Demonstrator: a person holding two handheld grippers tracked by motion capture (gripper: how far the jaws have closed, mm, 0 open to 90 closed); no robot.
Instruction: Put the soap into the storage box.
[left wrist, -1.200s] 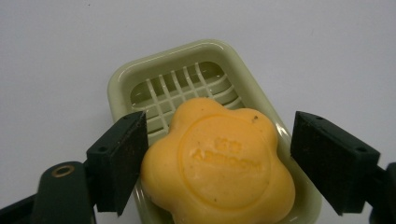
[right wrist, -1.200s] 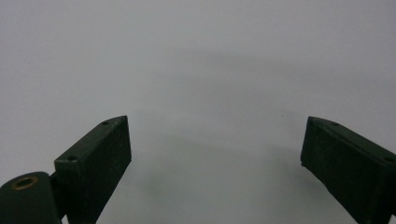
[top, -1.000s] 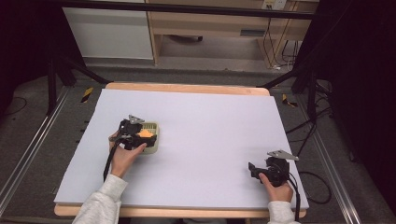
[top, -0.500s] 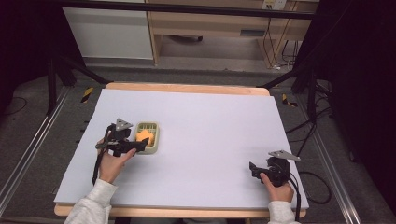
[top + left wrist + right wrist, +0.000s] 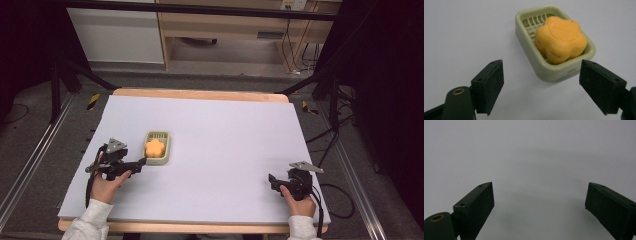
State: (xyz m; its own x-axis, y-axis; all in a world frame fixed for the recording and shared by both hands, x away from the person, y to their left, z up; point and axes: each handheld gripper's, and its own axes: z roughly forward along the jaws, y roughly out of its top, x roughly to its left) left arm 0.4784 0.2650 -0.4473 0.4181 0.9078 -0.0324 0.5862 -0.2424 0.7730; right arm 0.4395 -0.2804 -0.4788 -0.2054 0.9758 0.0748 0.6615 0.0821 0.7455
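Note:
An orange flower-shaped soap [image 5: 155, 147] [image 5: 560, 38] lies in a pale green slotted soap dish [image 5: 163, 159] [image 5: 549, 71] on the left half of the white table. My left gripper [image 5: 140, 163] [image 5: 541, 86] is open just in front and to the left of the dish, with nothing between its jaws. My right gripper [image 5: 271, 180] [image 5: 539, 208] rests open near the table's front right corner, with bare table between its jaws.
The white tabletop [image 5: 225, 135] has a wooden rim [image 5: 200, 94]. Metal frame rails [image 5: 30, 165] run along both sides. A cable [image 5: 335, 200] trails from the right gripper off the table's right edge. Cabinets [image 5: 115, 35] stand beyond the far edge.
My left gripper has let go of the dish and drawn back toward the front left, away from it. The dish and soap stay put. The right gripper has hardly moved.

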